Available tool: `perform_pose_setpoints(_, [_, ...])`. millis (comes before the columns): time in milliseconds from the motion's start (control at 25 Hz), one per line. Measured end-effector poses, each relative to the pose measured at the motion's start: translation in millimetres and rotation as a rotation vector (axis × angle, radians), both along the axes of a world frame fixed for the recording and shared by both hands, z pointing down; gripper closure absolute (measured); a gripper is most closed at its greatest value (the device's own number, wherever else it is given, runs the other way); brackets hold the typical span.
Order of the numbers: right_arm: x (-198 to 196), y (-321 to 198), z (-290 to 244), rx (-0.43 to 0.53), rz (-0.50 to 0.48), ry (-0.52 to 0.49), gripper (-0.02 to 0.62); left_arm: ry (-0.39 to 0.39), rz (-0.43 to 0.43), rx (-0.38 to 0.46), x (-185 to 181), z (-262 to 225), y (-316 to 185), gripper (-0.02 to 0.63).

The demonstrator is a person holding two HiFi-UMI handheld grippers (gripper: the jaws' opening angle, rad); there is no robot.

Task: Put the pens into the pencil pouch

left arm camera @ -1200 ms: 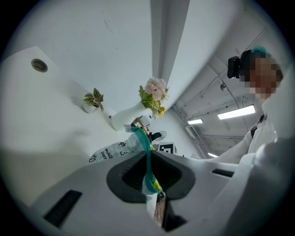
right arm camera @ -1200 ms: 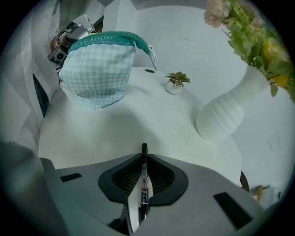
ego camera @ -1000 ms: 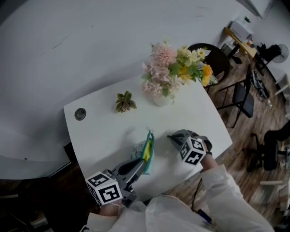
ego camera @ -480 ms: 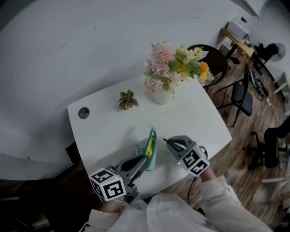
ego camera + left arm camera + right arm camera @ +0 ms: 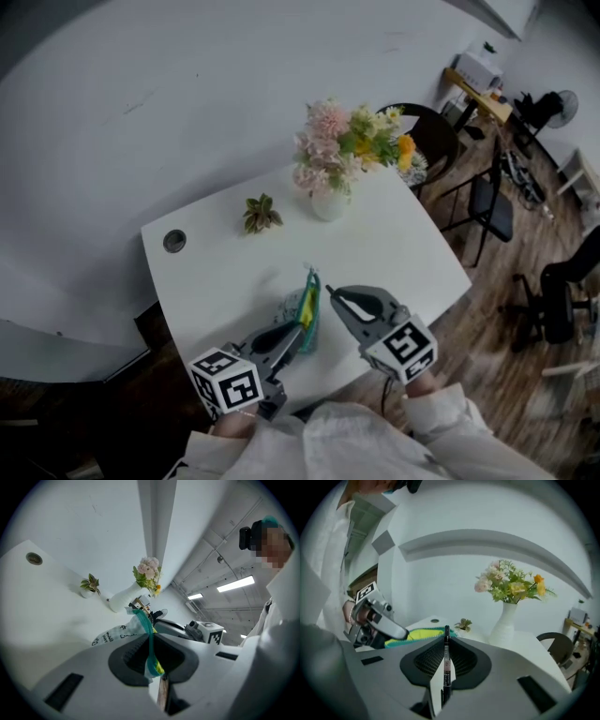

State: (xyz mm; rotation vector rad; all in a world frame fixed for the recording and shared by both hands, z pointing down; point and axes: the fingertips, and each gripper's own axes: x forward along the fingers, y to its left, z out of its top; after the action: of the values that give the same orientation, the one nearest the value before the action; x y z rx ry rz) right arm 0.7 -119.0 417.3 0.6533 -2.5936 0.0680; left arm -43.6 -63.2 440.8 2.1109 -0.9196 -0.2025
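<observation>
Readable text: the markers on the cubes are patterns only. The pencil pouch (image 5: pixel 117 633) has black hand-lettered print and a star on its white side, too small and warped to read. The pen (image 5: pixel 446 660) has fine print on its barrel, not legible.

Right gripper (image 5: pixel 446 639): fingers closed on the pen. The pen lies in the seam between the fingers, with its long axis along the gripper's own axis and its black end pointing forward, away from the camera. The barrel is clear with a pinkish tint and both ends are dark. In the right gripper view its front end sits just at the pouch's open mouth, by the yellow lining. I can't tell if it's touching.

Left gripper (image 5: pixel 152 665): fingers clamped on the pouch's edge, at the teal zipper band. The pouch has a white outer, a teal zip and yellow inside. In the head view it stands on edge over the white worktop (image 5: pixel 394 234), long axis running away from me, mouth facing the right gripper. Whether its underside rests on the worktop isn't visible.

In the head view the right fingertips are just beside the pouch, on its right.

Farther back on the worktop are a white vase of flowers (image 5: pixel 328 202), a small potted succulent (image 5: pixel 261 214) and a cable grommet (image 5: pixel 174 241), all well apart from the pouch.
</observation>
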Motion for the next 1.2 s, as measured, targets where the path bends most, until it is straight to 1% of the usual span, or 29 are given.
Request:
perform_pose_setpoints(120, [-1.7, -4.0, -23.7, 0.01, 0.046, -0.126, 0.557, -0.008, -0.003, 0.007, 0.1, -0.5, 1.5, 0.574])
perform_pose_setpoints(240, [-9.1, -0.9, -48.6, 0.026, 0.06, -0.229, 0.555, -0.014, -0.005, 0.01, 0.8, -0.5, 2.9, 0.574])
perform_pose_setpoints(360, [-19.3, 4.1, -71.2, 0.048, 0.061, -0.321, 0.555, -0.018, -0.003, 0.013, 0.6, -1.2, 3.8, 0.574])
perform_pose_setpoints(440, [-24.7, 6.5, -82.7, 0.058, 0.065, -0.363, 0.557, -0.018, -0.003, 0.014, -0.1, -0.9, 4.8, 0.574])
perform_pose_setpoints(640, [-30.9, 6.8, -103.8, 0.086, 0.082, -0.426, 0.557, -0.014, -0.008, 0.018, -0.5, -2.4, 4.4, 0.574])
perform_pose_setpoints(760, [-32.8, 2.4, -112.7, 0.074, 0.11, -0.485, 0.557, -0.014, 0.0, 0.018, 1.2, -2.4, 5.4, 0.574])
perform_pose_setpoints(880, [-39.7, 0.1, -113.4, 0.065, 0.113, -0.491, 0.555, -0.012, 0.006, 0.018, 3.1, -2.1, 5.8, 0.574])
perform_pose_setpoints(1000, [-46.8, 0.7, -116.3, 0.063, 0.108, -0.52, 0.555, -0.009, 0.008, 0.018, 3.3, -2.5, 5.4, 0.574])
perform_pose_setpoints(1200, [-50.1, -1.8, -108.0, 0.044, 0.132, -0.539, 0.555, -0.002, 0.004, 0.018, 2.5, -2.8, 4.3, 0.574])
